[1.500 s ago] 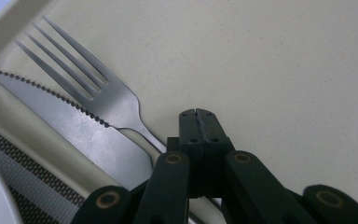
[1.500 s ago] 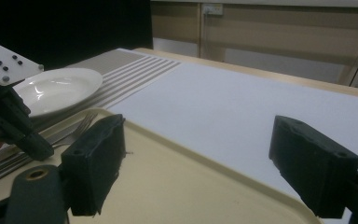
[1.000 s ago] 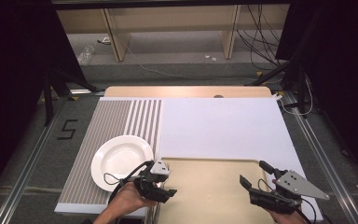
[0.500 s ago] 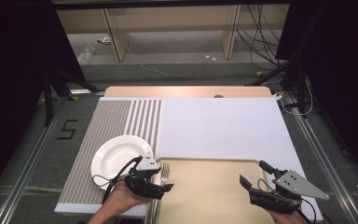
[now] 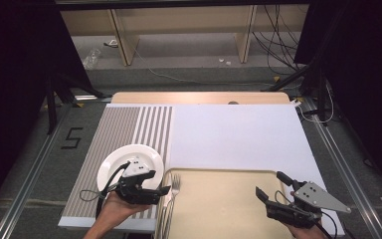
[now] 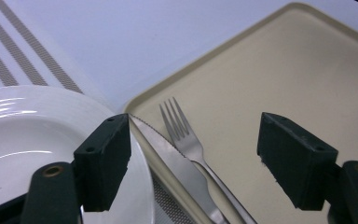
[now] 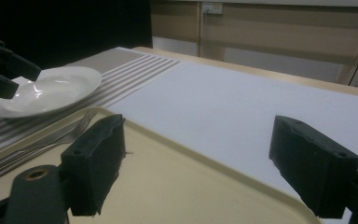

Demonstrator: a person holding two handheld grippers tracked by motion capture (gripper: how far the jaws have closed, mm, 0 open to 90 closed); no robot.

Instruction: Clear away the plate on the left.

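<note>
Left gripper view: knife and fork lie untouched between the left hand-held gripper's spread, just-opening jaws.

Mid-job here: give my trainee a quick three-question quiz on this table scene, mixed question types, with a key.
1. True or false: the fork lies on the white plate.
2. What lies right beside the fork, on its plate side?
3. The left gripper is: A open, nothing between its jaws; B shut on the fork; C shut on the plate.

Key
1. False: it lies at the left edge of the beige tray.
2. A knife.
3. A; its jaws have just been opening above the cutlery.
</note>
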